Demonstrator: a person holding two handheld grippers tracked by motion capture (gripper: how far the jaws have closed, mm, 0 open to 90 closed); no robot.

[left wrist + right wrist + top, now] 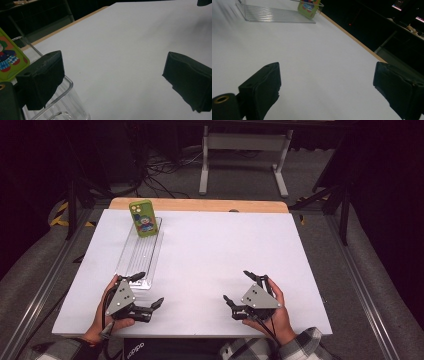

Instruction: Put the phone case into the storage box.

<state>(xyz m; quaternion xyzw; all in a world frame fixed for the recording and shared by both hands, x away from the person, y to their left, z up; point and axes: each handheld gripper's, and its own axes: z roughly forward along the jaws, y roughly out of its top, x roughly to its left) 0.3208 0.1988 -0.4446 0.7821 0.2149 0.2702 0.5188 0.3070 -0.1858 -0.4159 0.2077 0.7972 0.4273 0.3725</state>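
Currently both the left gripper (148, 291) and right gripper (240, 287) are held wide open and empty; the upright phone (143, 218) could be toppled in its clear tray (131, 265) if nudged.

**Readable text: one brand mark only**

White "adidas" lettering (134, 345), seen upside down, on dark clothing at the bottom edge of the high view, between the person's forearms. Green phone case (143, 218) standing in the clear tray (131, 260): cartoon clown picture, no legible words. Nothing else can be read; screens in the right gripper view are too blurred.
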